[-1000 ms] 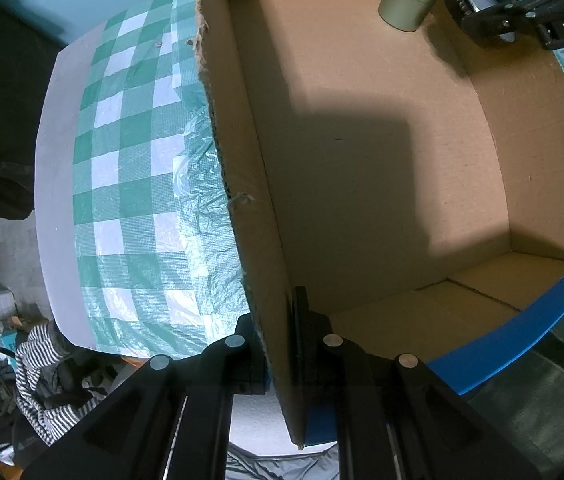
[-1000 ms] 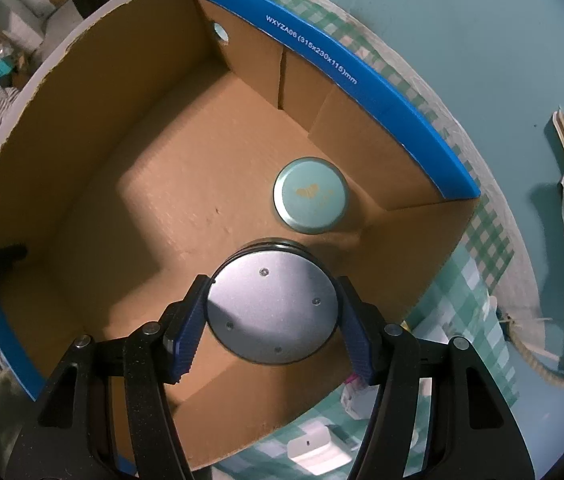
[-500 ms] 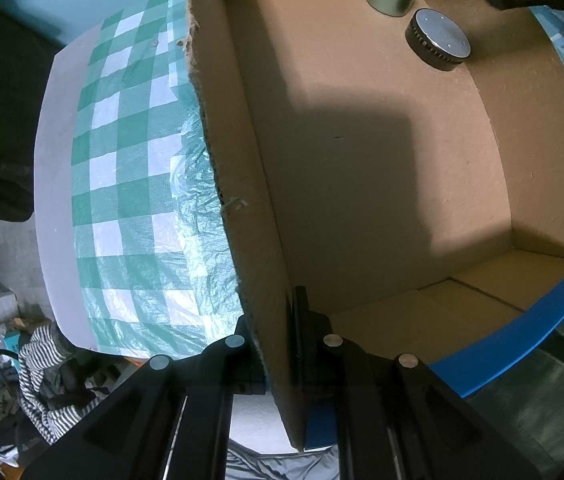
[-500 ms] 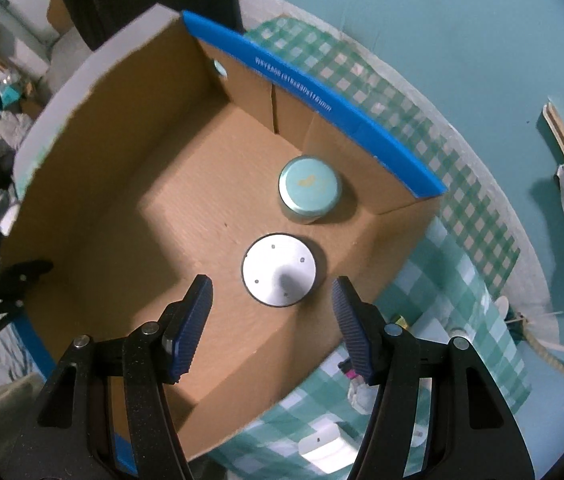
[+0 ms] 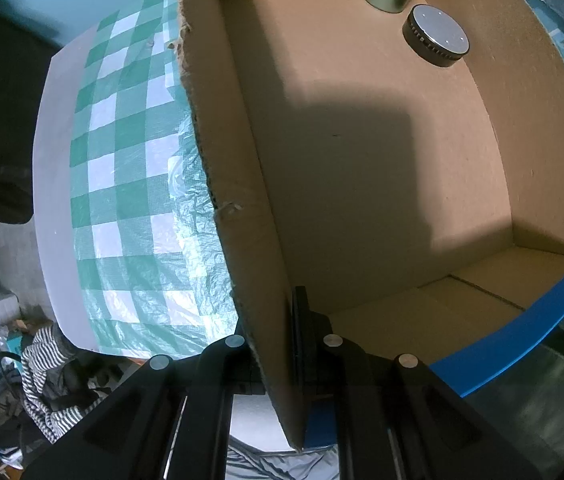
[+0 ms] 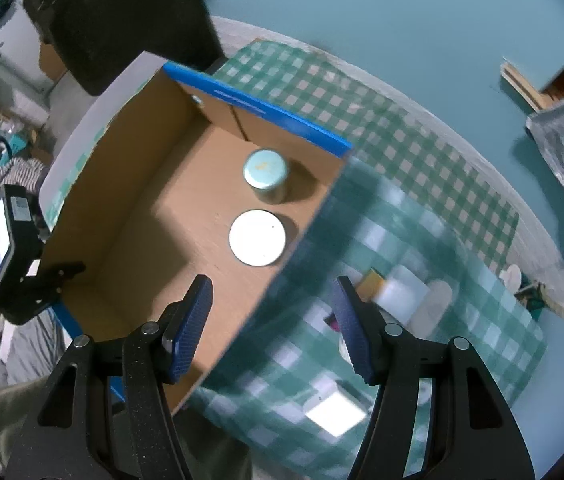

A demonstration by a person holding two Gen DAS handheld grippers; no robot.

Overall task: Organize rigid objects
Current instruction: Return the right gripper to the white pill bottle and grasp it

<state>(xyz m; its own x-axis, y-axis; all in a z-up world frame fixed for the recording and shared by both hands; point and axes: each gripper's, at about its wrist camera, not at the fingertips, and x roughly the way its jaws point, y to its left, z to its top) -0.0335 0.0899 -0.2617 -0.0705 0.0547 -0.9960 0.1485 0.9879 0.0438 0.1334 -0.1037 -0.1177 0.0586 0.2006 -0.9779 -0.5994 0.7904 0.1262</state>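
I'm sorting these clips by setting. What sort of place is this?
Probably a lived-in room at home, not a lab or factory: a checked plastic tablecloth covers the table, striped clothing lies heaped beyond its edge, and a plain cardboard box serves as the bin.

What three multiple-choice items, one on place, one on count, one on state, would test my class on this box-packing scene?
1. Where does the flat silver disc lie?
A. on the cardboard box floor beside the round tin
B. on the checked cloth
C. on top of the tin

2. How many objects are in the box?
A. one
B. two
C. four

3. What is the left gripper doing?
A. hanging open over the cloth
B. holding the tin
C. clamped on the box wall

Answers: 1 A, the disc rests on the box floor next to the tin. 2 B, only tin and disc show inside. 3 C, its fingers pinch the cardboard edge.
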